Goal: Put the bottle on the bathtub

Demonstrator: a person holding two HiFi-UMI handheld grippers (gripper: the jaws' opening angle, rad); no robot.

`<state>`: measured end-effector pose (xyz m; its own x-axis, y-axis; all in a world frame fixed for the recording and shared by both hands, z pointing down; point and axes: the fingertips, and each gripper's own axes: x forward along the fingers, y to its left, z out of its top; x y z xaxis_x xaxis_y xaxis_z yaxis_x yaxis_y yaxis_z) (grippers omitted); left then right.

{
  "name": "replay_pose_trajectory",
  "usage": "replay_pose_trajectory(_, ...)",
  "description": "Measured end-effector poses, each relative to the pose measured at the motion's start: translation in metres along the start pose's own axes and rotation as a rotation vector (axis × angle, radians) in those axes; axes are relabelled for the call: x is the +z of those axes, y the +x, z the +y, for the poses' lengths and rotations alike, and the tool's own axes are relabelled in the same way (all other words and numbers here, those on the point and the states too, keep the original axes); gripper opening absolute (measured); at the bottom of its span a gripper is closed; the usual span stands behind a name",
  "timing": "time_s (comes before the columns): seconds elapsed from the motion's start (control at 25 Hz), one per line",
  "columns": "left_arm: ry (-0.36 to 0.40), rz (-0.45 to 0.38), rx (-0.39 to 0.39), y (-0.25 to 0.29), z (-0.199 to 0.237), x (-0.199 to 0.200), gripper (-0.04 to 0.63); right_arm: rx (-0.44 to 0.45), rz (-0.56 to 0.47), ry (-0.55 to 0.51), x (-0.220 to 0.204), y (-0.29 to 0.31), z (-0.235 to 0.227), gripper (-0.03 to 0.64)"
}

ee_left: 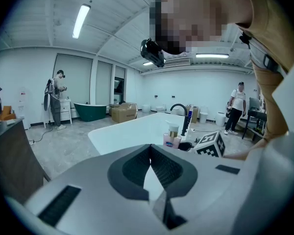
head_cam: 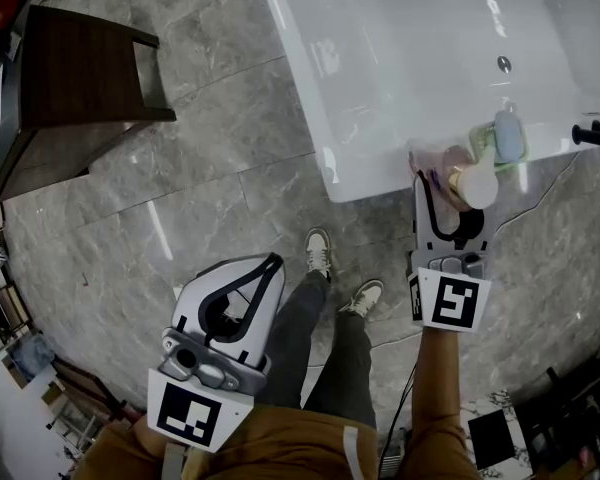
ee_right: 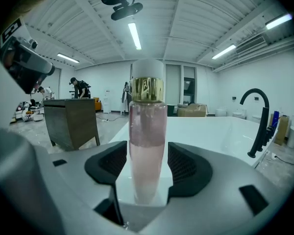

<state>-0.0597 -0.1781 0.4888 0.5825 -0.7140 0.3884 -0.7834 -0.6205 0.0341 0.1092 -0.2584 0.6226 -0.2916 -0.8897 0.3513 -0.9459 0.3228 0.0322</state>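
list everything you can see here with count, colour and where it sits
pink bottle: 1, pink with a white cap and gold band, upright on the bathtub rim
pump bottle: 1, pale green and blue, on the rim just beyond the pink bottle
bathtub: 1, white, ahead of the person
faucet: 1, black, at the tub's right side
wooden table: 1, dark brown, on the floor to the left
floor: grey marble tiles
cardboard box: 1, brown, far back in the room
shoes: 2, pale, on the floor
left tongs: 1, grey, shut and empty, held low
right tongs: 1, grey, open, a slim gap on each side of the pink bottle
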Motion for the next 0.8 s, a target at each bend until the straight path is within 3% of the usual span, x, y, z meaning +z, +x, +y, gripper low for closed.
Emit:
replay_pose_trajectory(0.44,-0.003,-0.047,0.007,-0.027,-0.038,0.015,0.008,-0.011,-0.007,0.050,0.012,-0.056,-0.008,0.243)
replay_pose_trajectory(0.8,0.012,-0.073,0.029,-0.072,-0.063,0.028,0.008,-0.014,-0.006,0.028,0.041,-0.108,-0.007,0.056)
